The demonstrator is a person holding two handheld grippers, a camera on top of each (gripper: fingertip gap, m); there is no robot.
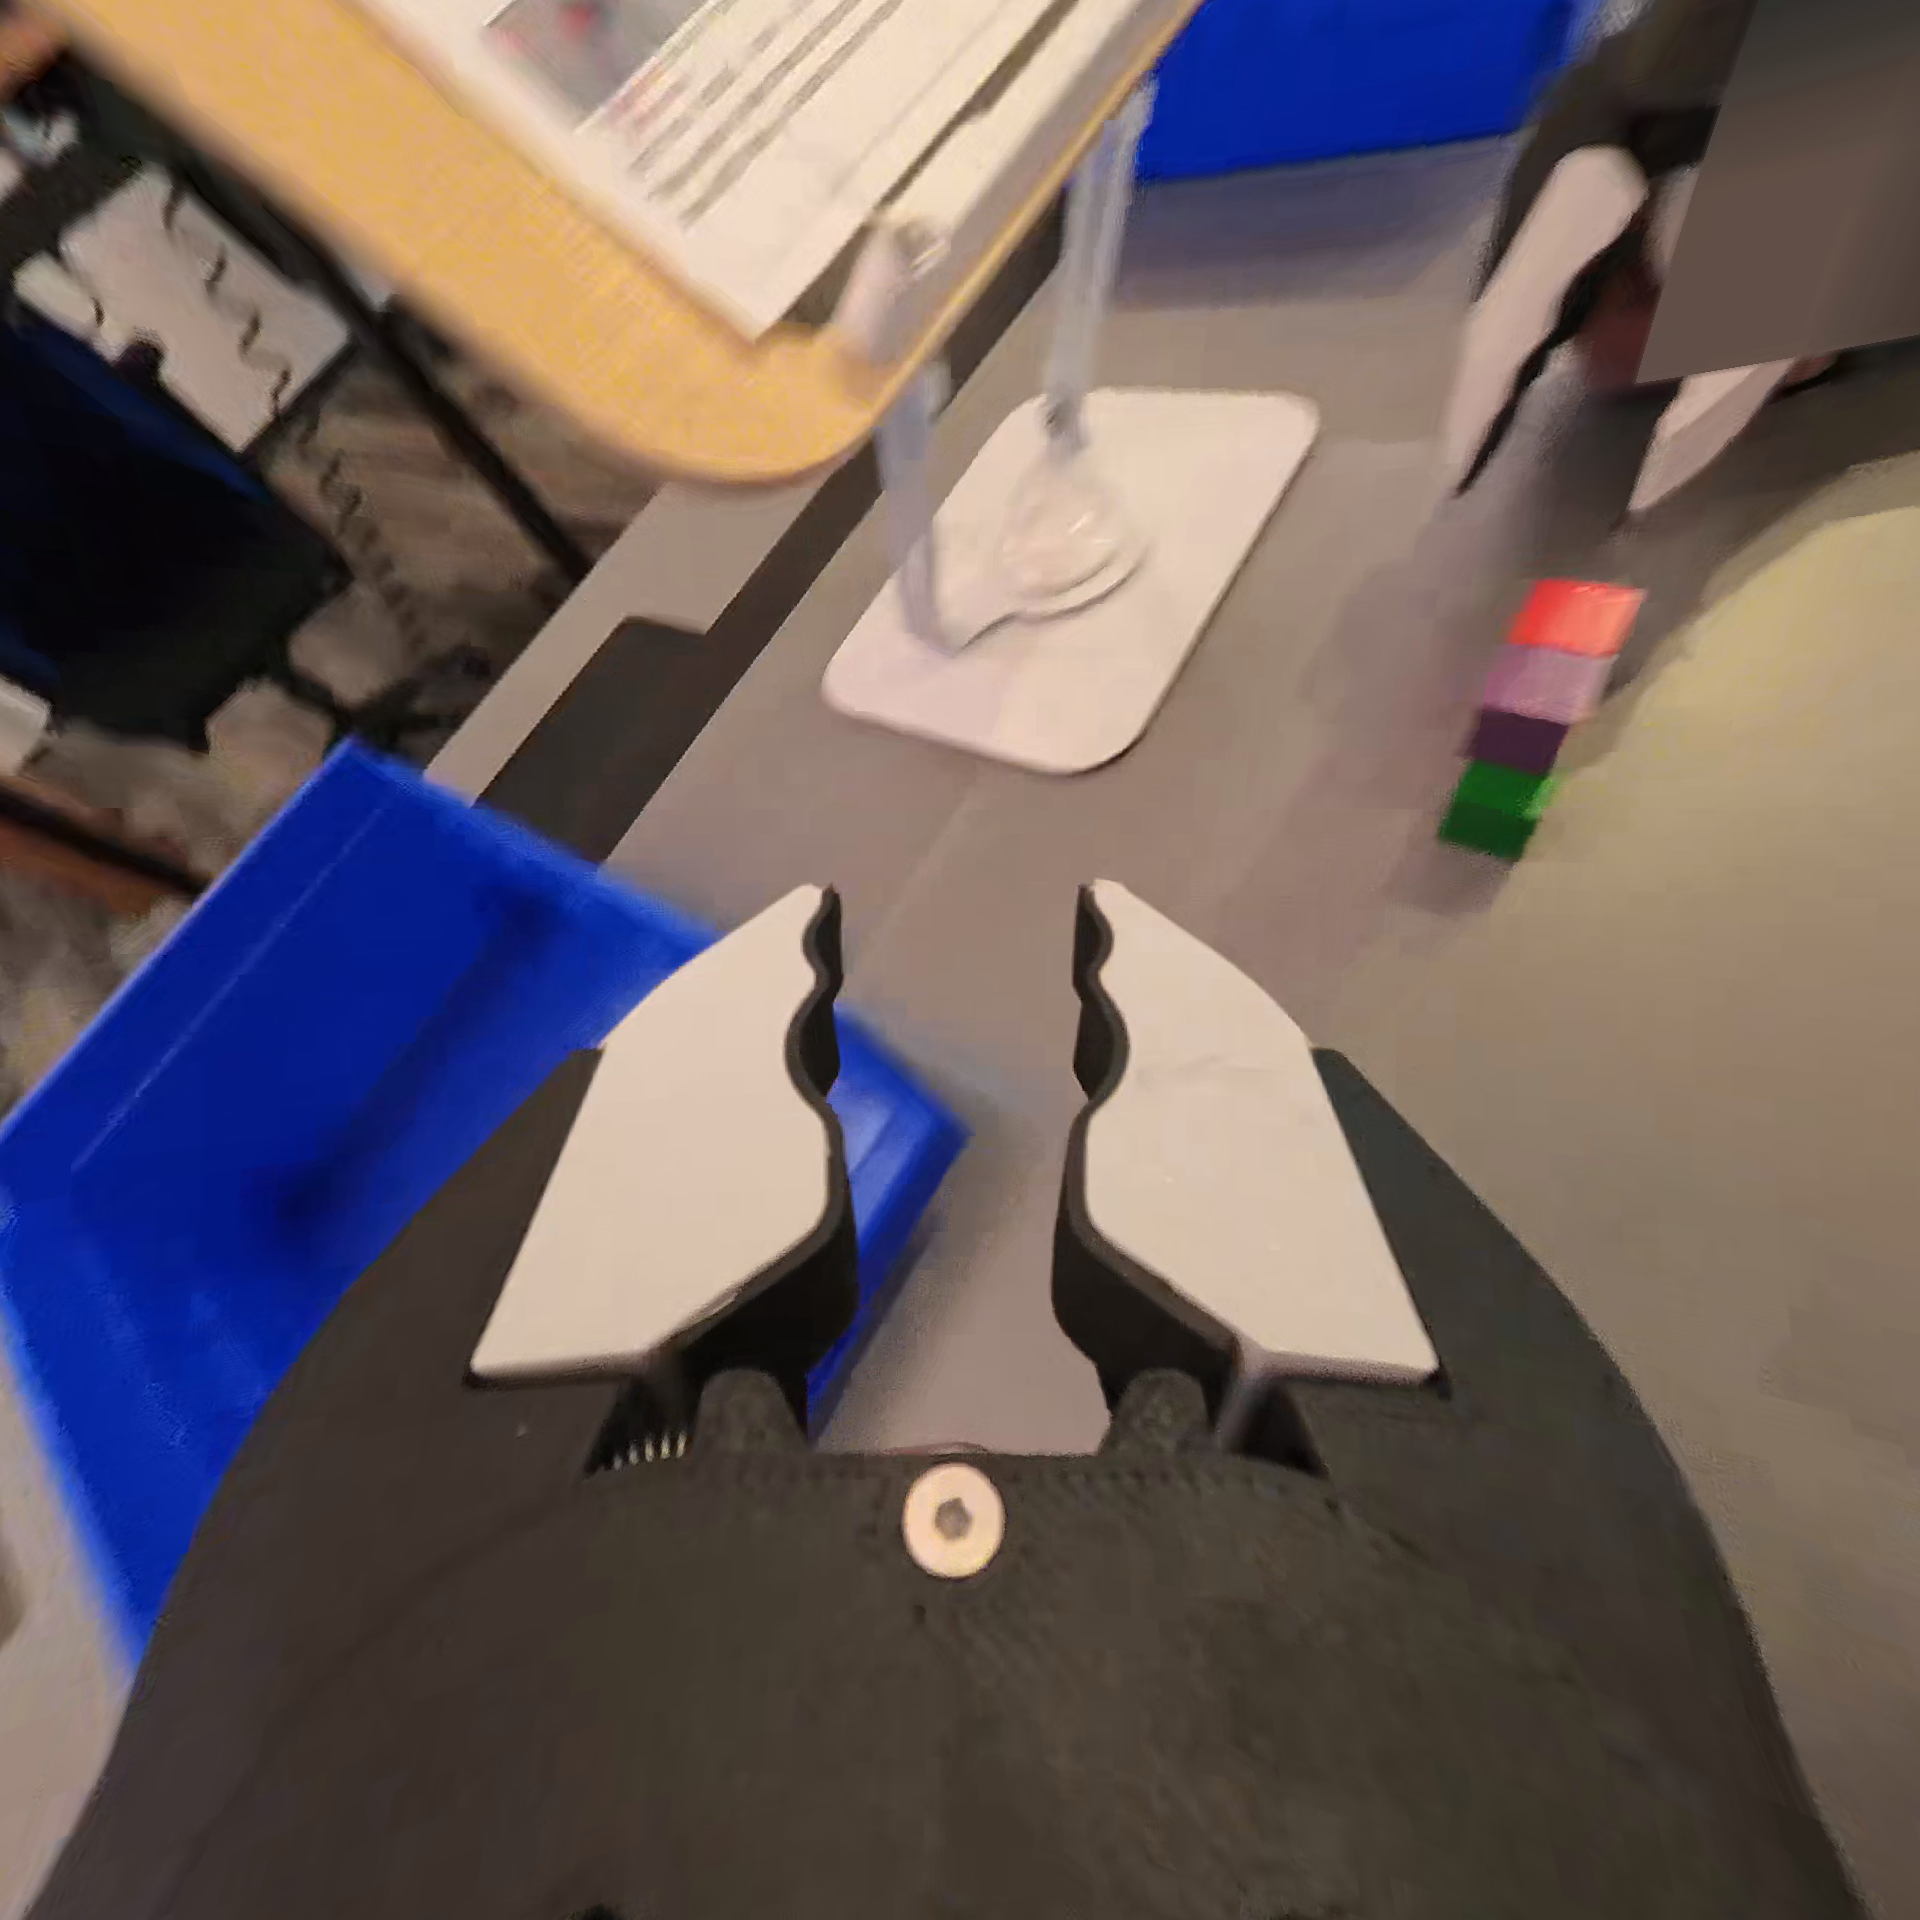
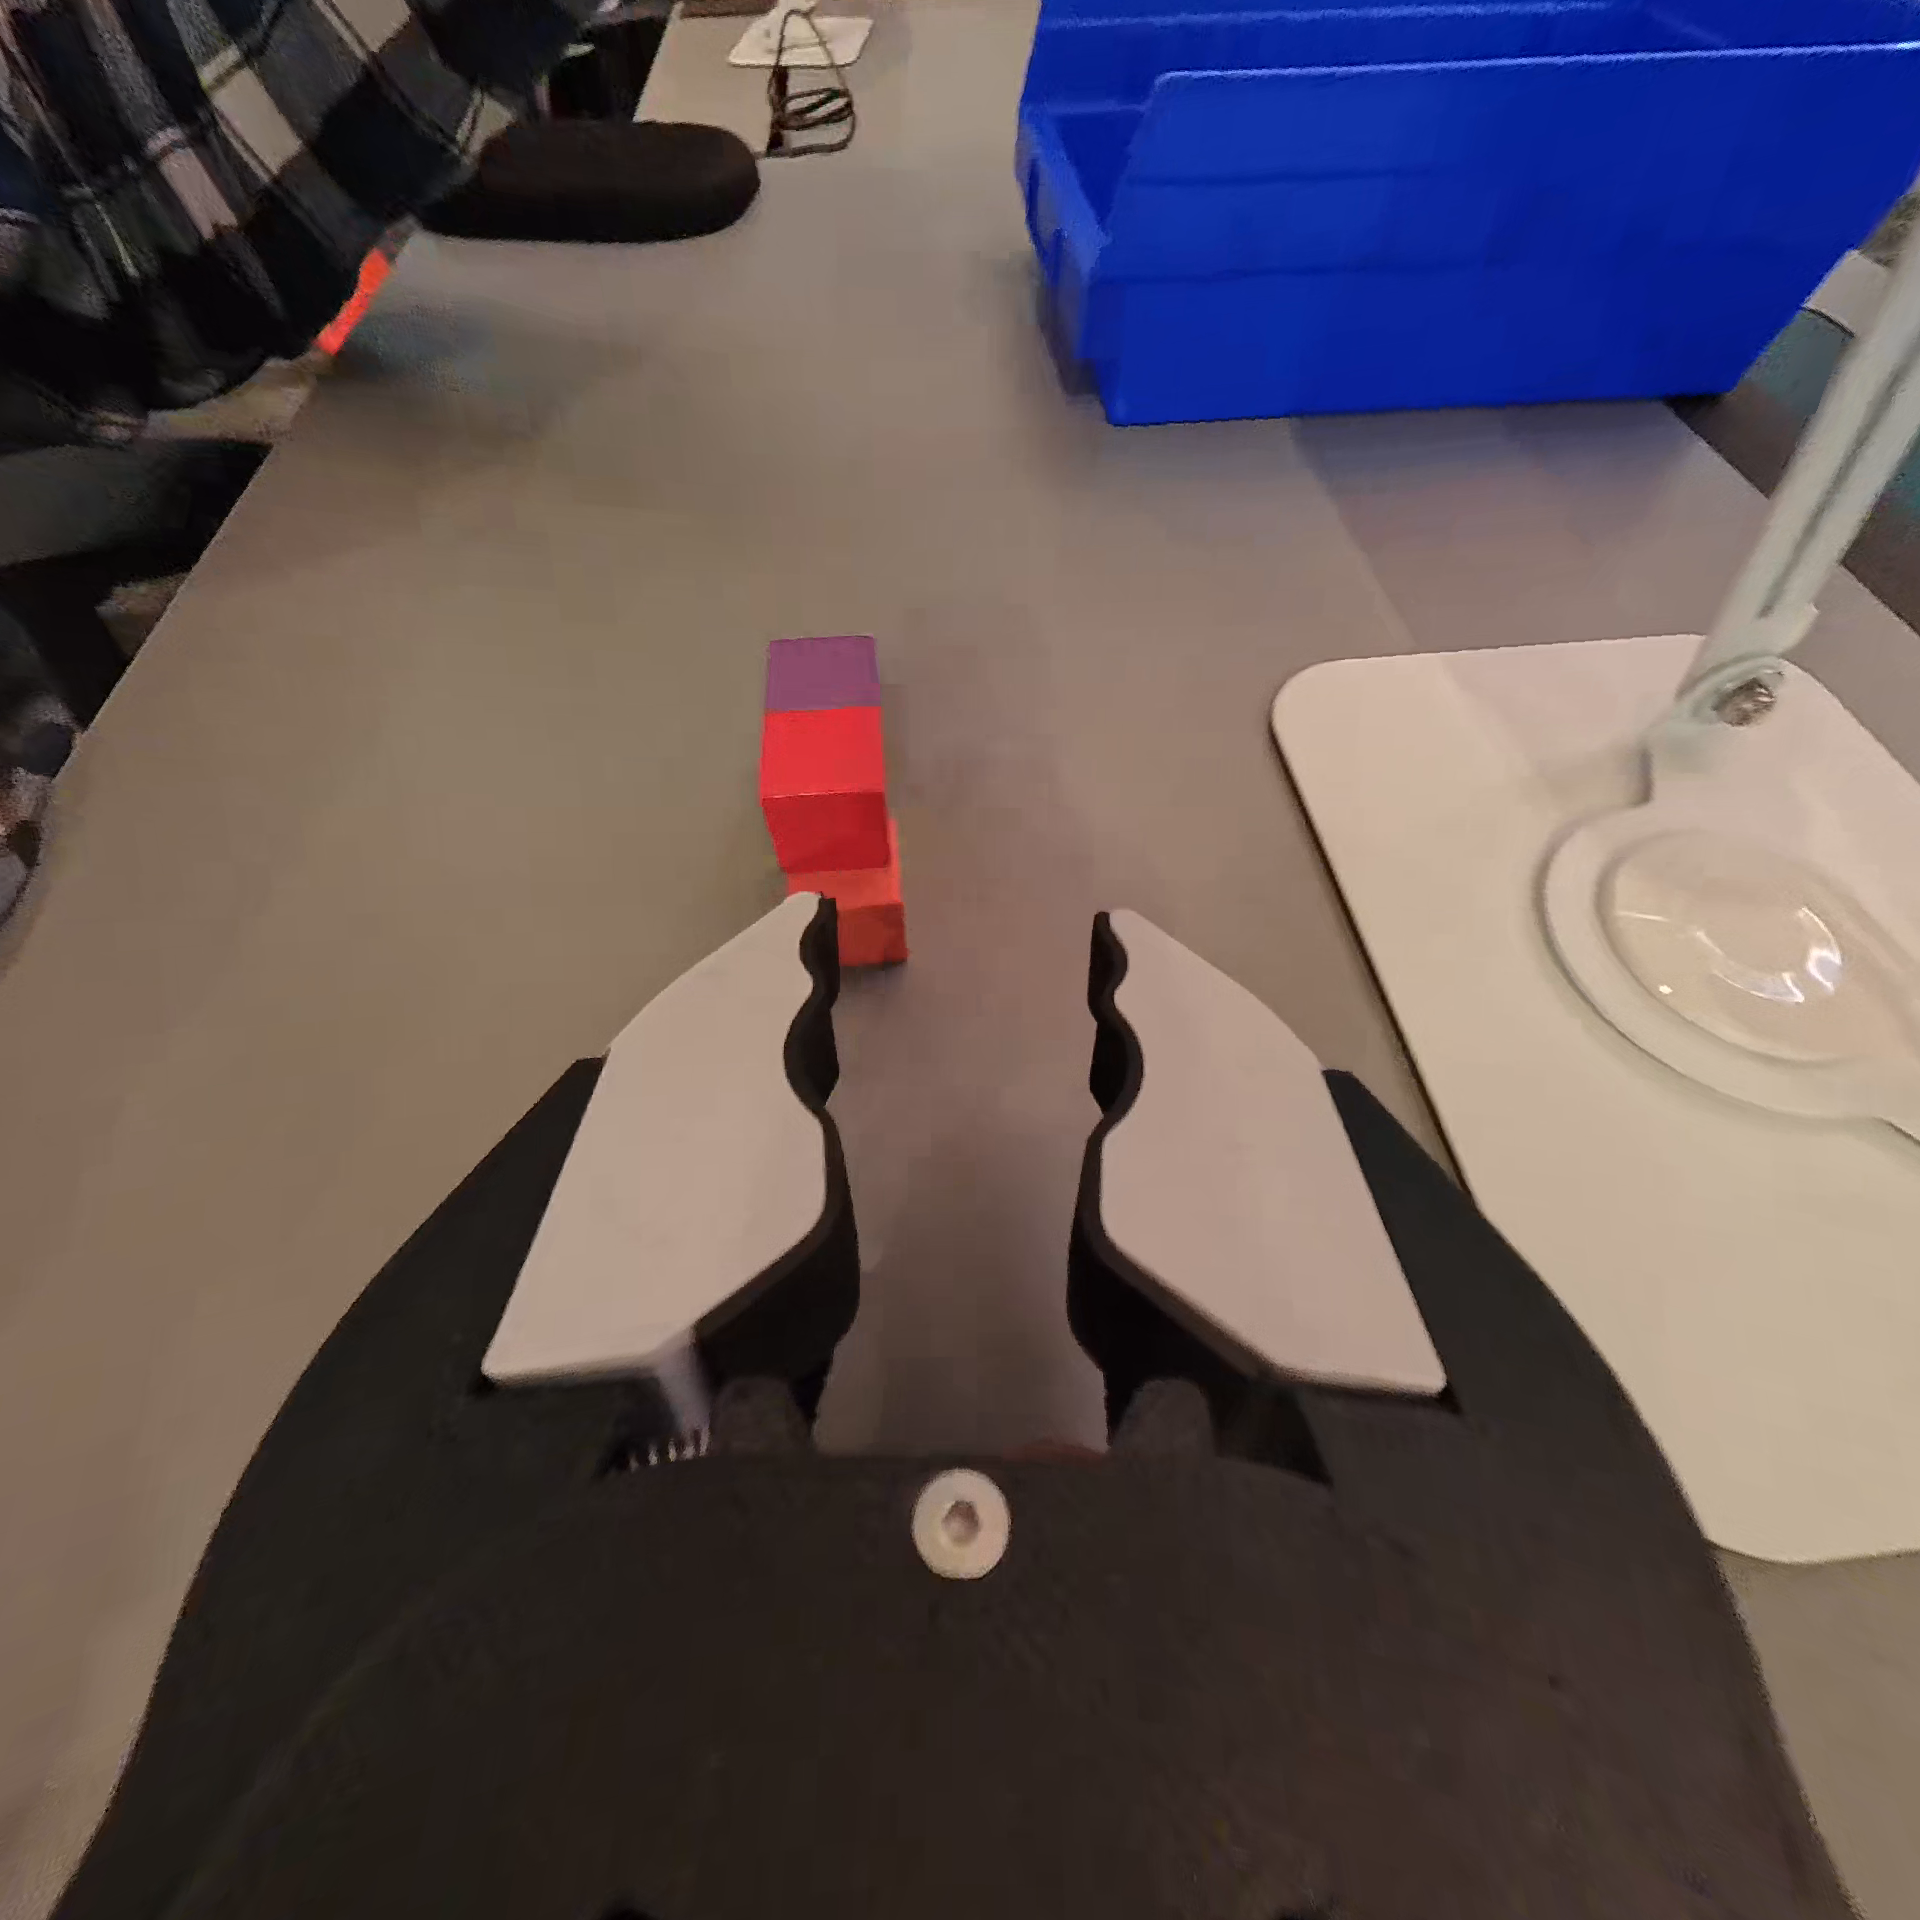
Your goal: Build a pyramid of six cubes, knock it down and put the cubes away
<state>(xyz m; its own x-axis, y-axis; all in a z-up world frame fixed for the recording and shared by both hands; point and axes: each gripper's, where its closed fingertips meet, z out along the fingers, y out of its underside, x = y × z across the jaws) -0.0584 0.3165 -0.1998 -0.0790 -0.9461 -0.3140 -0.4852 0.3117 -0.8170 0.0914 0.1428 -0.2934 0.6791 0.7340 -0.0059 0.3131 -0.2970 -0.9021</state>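
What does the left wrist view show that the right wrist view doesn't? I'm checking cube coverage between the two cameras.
Left wrist view only: a green cube and a dark purple cube in the row, a wooden tabletop with papers, and the other gripper far off.

Right wrist view only: an orange cube nearest the open right gripper, and a black pad.

Both: a red cube, blue bins, the white lamp base, and the grey table.
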